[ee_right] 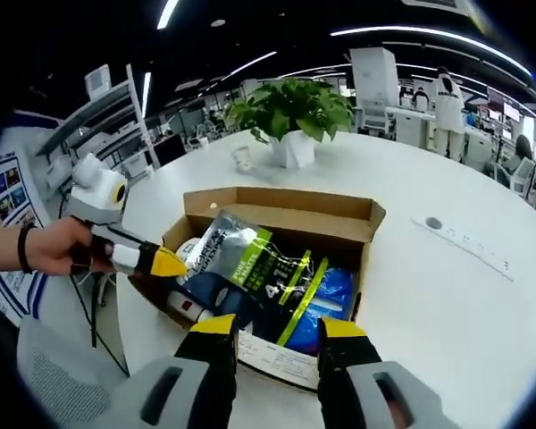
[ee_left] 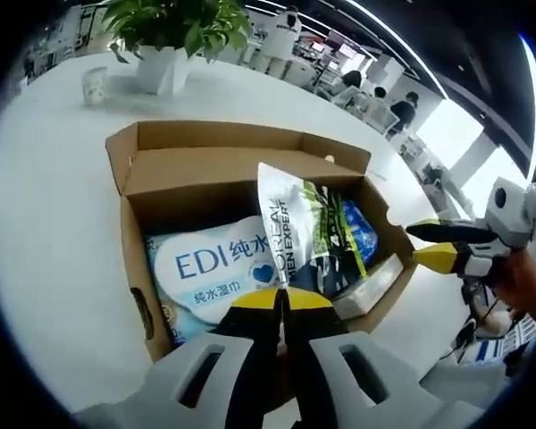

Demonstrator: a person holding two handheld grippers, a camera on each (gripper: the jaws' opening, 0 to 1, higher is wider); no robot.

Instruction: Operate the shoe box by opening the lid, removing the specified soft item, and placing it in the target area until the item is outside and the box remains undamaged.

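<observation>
The left gripper pinches the bottom edge of a silver pouch, lifting it upright over the open box on the white bench. The right gripper hovers at the box's near wall, fingers apart around nothing.

Matt cardboard shoe box; glossy plastic pouch; smooth white table.

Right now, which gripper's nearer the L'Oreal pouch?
Left. The left gripper is shut on the L'Oreal pouch, lifting it from the box; the right gripper hovers open at the box's near edge.
</observation>
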